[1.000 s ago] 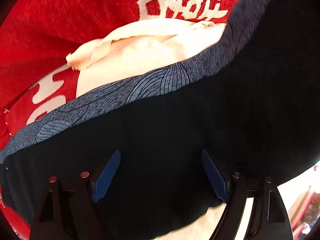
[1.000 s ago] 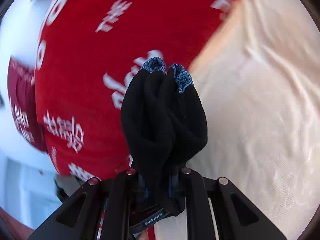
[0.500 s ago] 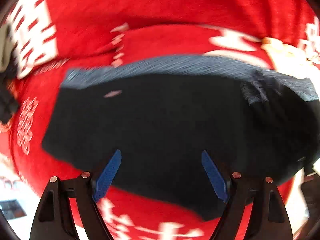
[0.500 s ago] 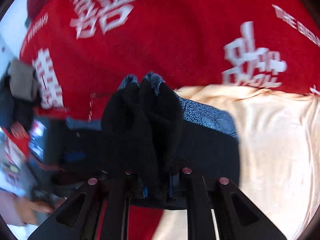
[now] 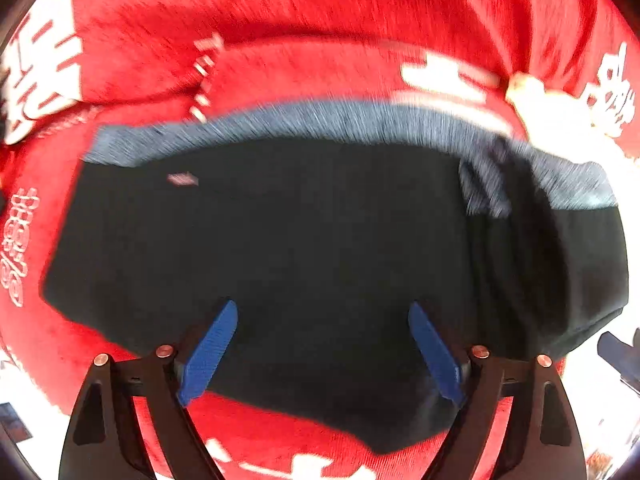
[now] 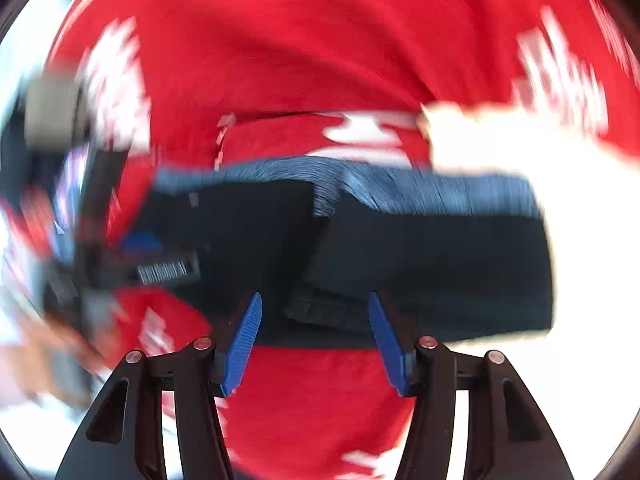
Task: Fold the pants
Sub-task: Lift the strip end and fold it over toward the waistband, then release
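- Black pants (image 5: 320, 240) lie flat on the red blanket (image 5: 320, 12), already in a compact folded block; grey-blue patterned waistband (image 5: 304, 122) along the far edge.
- Long axis runs left to right across both wrist views; waistband side points away from the cameras.
- Left gripper (image 5: 322, 344) hovers over the near edge, jaws spread, nothing between them.
- Right gripper (image 6: 316, 336) likewise released, jaws apart above the pants' near edge (image 6: 320, 320).
- Cream cloth (image 6: 520, 148) lies beside the pants at right.
- Judgement: soft, light, limp fabric; layers may slip apart. Best hold likely pinches all layers at a near corner or at the thicker waistband.
- Both views blurred; fine detail uncertain.
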Demonstrator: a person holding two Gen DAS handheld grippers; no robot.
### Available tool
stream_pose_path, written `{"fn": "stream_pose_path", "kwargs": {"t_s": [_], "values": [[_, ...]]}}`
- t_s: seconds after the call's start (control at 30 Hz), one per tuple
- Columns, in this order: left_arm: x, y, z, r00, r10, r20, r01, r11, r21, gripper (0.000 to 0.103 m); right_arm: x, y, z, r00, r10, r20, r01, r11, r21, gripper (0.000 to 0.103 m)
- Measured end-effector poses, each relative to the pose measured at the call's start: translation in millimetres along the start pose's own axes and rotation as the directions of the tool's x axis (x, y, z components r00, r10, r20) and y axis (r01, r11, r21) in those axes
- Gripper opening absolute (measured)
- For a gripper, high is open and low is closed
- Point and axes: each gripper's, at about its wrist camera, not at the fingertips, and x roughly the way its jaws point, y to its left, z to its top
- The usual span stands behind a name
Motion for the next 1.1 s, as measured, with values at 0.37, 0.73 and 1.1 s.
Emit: {"fn": "stream_pose_path", "kwargs": {"t_s": [0.37,0.73,1.1], "values": [[10,4,3,0.999,0.025,0.041,-0.025,1.000,0.008,0.101,47,-123,-23,0.902,0.402,0.160,-0.403,0.645,0.649,0.059],[9,6,3,0.998,0.055,0.036,-0.054,0.998,-0.015,0.102,41,-100,-14,0.920,0.388,0.049,-0.344,0.745,0.572,0.005],[-49,-11,26,0.993,0.015,0.118,-0.017,1.000,0.020,0.102,-24,-109,40,0.920,0.385,-0.076,-0.366,0.912,0.186,0.051]]}}
